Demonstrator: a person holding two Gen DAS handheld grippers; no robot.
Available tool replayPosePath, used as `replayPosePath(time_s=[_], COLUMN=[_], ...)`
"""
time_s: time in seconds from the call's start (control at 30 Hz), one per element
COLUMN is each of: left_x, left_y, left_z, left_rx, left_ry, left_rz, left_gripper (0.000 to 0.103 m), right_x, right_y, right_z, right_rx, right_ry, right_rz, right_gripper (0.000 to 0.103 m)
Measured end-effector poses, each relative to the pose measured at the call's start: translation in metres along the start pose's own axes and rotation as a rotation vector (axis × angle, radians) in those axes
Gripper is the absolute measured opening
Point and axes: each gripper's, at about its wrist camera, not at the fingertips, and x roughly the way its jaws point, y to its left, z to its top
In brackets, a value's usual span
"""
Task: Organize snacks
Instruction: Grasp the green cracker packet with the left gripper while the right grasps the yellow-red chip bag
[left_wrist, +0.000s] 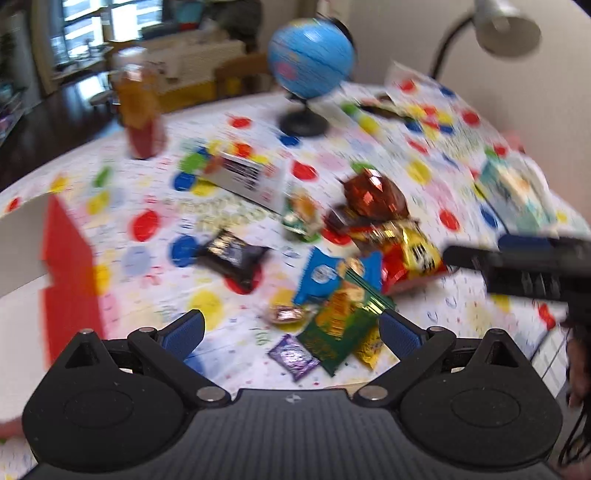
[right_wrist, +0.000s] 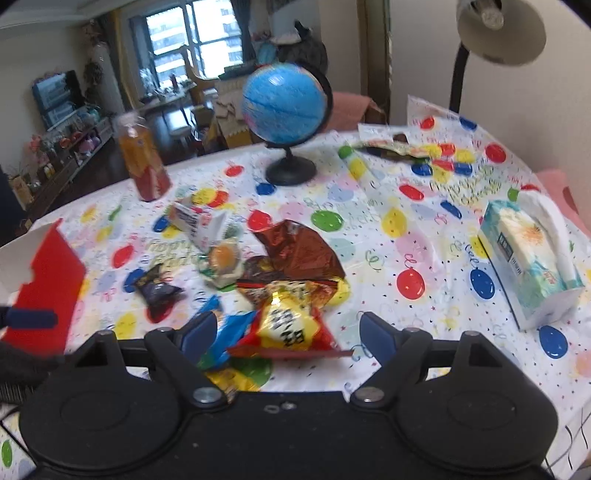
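Note:
A pile of snack packs lies on the balloon-print tablecloth (left_wrist: 369, 155). My left gripper (left_wrist: 291, 332) is open above a green pack (left_wrist: 340, 328) and a purple pack (left_wrist: 293, 356), touching neither. A blue pack (left_wrist: 325, 273), a black pack (left_wrist: 232, 254) and a brown foil bag (left_wrist: 373, 195) lie beyond. My right gripper (right_wrist: 288, 332) is open, with a red-and-yellow bag (right_wrist: 291, 328) between its fingers and a gap beside the right pad. A red carton (left_wrist: 70, 277) with a white inside stands at the left.
A blue globe (right_wrist: 284, 103) and an orange drink bottle (right_wrist: 142, 158) stand at the back. A tissue box (right_wrist: 532, 258) sits at the right under a desk lamp (right_wrist: 498, 29). A white barcode box (right_wrist: 197, 221) lies behind the pile.

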Motion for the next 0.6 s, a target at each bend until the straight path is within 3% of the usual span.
replayPosePath(time_s=[0.2, 0.47, 0.6], left_x=[0.045, 0.076, 0.093], left_y=[0.001, 0.002, 0.005], left_z=[0.01, 0.019, 0.019], left_rx=[0.041, 0.156, 0.164], left_ry=[0.13, 0.221, 0.272], left_rz=[-0.144, -0.247, -0.269], left_gripper=[0.096, 0.093, 0.073], right_x=[0.041, 0.074, 0.084], right_y=[-0.009, -0.006, -0.002], right_z=[0.011, 0.012, 0.012], right_rx=[0.015, 0.067, 0.079], right_ry=[0.091, 0.184, 0.202], right_rz=[0.016, 0.024, 0.019], right_gripper=[0.081, 0.077, 0.075])
